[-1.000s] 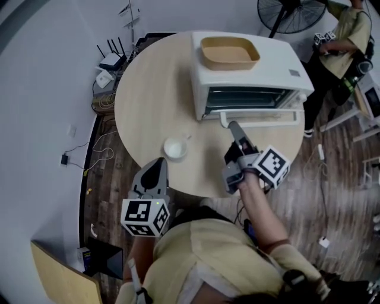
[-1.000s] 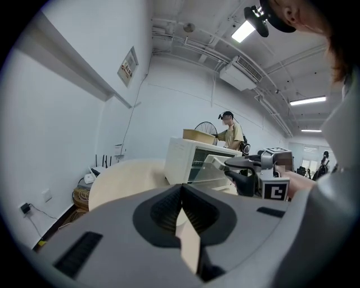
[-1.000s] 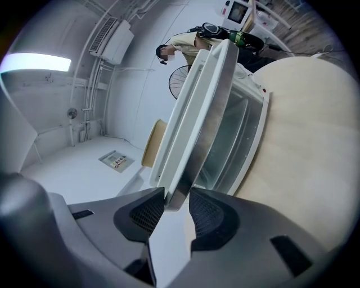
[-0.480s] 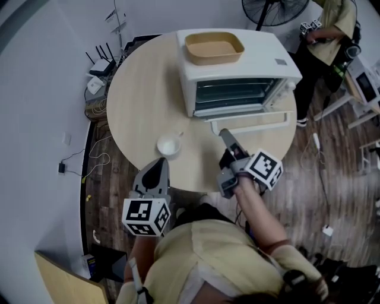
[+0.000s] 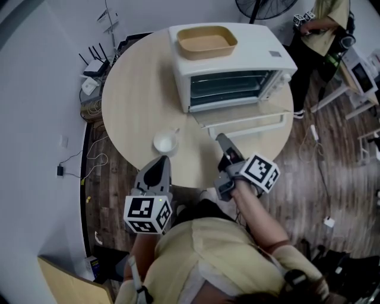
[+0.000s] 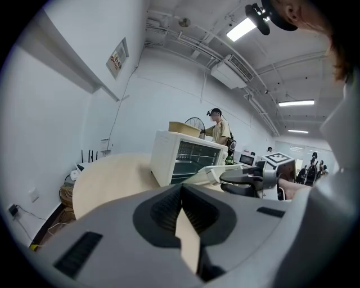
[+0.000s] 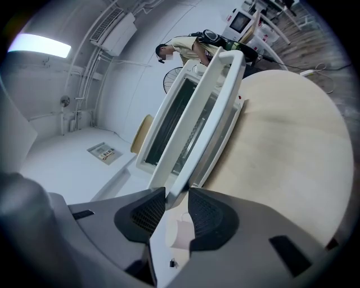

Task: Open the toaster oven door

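Note:
A white toaster oven (image 5: 231,59) stands at the far side of the round table (image 5: 136,95). Its glass door (image 5: 237,117) hangs well open, tilted down toward me. My right gripper (image 5: 220,138) is at the left end of the white door handle (image 5: 252,125). In the right gripper view that handle (image 7: 208,107) runs in between the very tips of my right gripper (image 7: 177,194), whose jaws are closing on it. My left gripper (image 5: 160,161) hovers at the near table edge, shut and holding nothing; in its own view the left gripper (image 6: 181,185) points toward the oven (image 6: 169,157).
A wooden tray (image 5: 206,41) rests on the oven's top. A small white cup (image 5: 165,143) stands on the table near my left gripper. Routers and cables (image 5: 89,65) lie on the floor at left. A person (image 5: 326,24) and a fan (image 5: 261,6) are behind the table.
The oven door has swung further down and open. My right gripper has drawn back toward me with the handle. The left gripper has stayed where it was.

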Tool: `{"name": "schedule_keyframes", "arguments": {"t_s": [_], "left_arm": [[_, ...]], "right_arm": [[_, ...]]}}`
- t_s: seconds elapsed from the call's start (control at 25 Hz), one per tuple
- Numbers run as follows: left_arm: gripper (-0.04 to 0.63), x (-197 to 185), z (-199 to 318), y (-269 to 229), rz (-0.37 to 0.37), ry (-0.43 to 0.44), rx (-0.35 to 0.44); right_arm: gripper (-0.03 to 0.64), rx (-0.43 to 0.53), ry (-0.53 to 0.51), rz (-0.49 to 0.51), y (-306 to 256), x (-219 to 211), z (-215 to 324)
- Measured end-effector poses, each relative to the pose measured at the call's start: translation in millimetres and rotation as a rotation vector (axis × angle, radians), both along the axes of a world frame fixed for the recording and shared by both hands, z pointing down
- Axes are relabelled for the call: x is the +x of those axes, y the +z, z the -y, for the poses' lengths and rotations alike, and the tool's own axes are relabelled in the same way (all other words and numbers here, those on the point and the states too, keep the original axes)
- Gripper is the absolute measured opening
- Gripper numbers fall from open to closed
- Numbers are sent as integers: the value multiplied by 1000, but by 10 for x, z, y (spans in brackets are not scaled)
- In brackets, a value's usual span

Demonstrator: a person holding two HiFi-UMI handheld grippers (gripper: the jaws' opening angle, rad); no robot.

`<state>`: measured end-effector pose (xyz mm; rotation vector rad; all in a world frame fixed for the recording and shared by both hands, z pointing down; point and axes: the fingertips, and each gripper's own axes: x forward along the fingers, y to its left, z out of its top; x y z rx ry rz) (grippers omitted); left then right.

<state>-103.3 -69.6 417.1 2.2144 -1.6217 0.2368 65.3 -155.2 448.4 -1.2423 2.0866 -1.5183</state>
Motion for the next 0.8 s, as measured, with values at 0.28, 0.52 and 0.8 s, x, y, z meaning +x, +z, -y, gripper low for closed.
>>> {"name": "schedule_keyframes", "arguments": {"t_s": [0.28,0.52,0.8], "left_arm": [[3,70,5,60,2,34,-14],[3,125,10,124,2,57,-32],[3,195,11,173,-1,83,-44]], "right_arm": [[119,-28,11,-49,143,39,-124],[117,-60,24,-100,301,82,-238],[109,-141,42,-56,624,66,-391]]}}
